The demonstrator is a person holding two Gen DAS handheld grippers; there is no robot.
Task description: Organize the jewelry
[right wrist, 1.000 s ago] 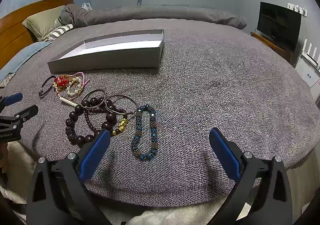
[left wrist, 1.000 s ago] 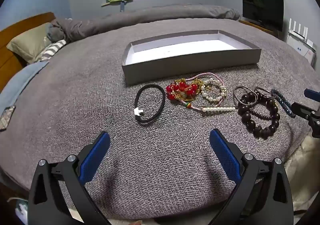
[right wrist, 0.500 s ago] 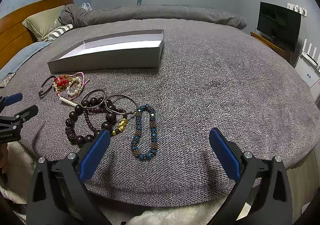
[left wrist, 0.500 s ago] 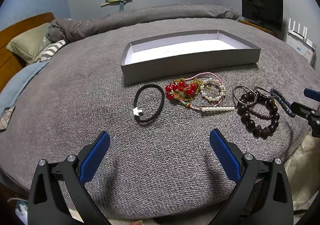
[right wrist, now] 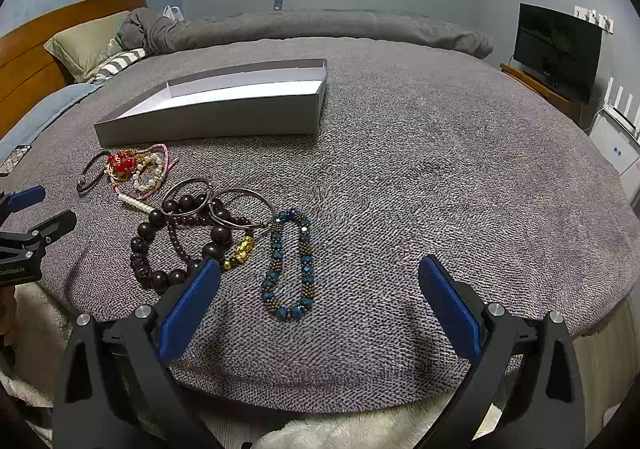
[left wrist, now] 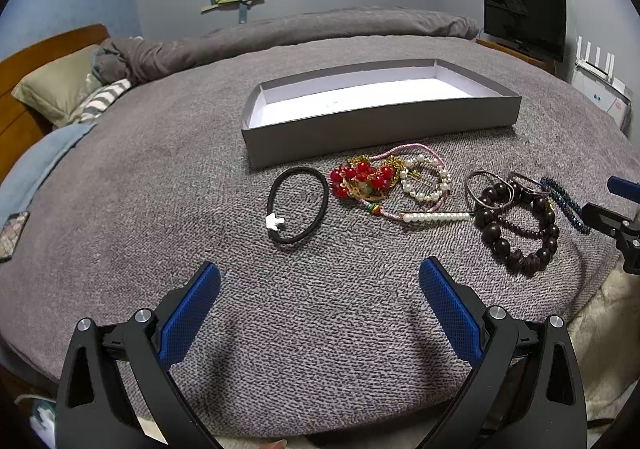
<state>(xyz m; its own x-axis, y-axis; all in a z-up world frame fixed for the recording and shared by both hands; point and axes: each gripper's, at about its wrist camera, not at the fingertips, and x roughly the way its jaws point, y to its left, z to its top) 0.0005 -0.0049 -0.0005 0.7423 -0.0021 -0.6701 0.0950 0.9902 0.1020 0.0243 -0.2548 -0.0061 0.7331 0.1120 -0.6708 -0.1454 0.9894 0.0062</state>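
Note:
An empty grey box (left wrist: pixel 380 125) (right wrist: pixel 224 121) with a white floor lies on the grey bed cover. In front of it lie a black cord bracelet (left wrist: pixel 298 205), a red bead and gold tangle (left wrist: pixel 362 179), pearl strands (left wrist: pixel 426 183), a dark wooden bead bracelet (left wrist: pixel 516 225) (right wrist: pixel 176 245) with metal bangles (right wrist: pixel 240 207), and a blue bead bracelet (right wrist: pixel 290 263). My left gripper (left wrist: pixel 320 301) is open and empty, short of the black cord bracelet. My right gripper (right wrist: pixel 320 301) is open and empty, just short of the blue bracelet.
Pillows (left wrist: pixel 60 89) and a wooden headboard (right wrist: pixel 60 33) are at the far left. A rolled duvet (left wrist: pixel 320 29) lies across the far side. A dark screen (right wrist: pixel 556 45) stands at the right. The bed's near edge runs right below both grippers.
My left gripper has edged slightly forward, so the jewelry and box sit a touch lower and closer. The right gripper has barely moved.

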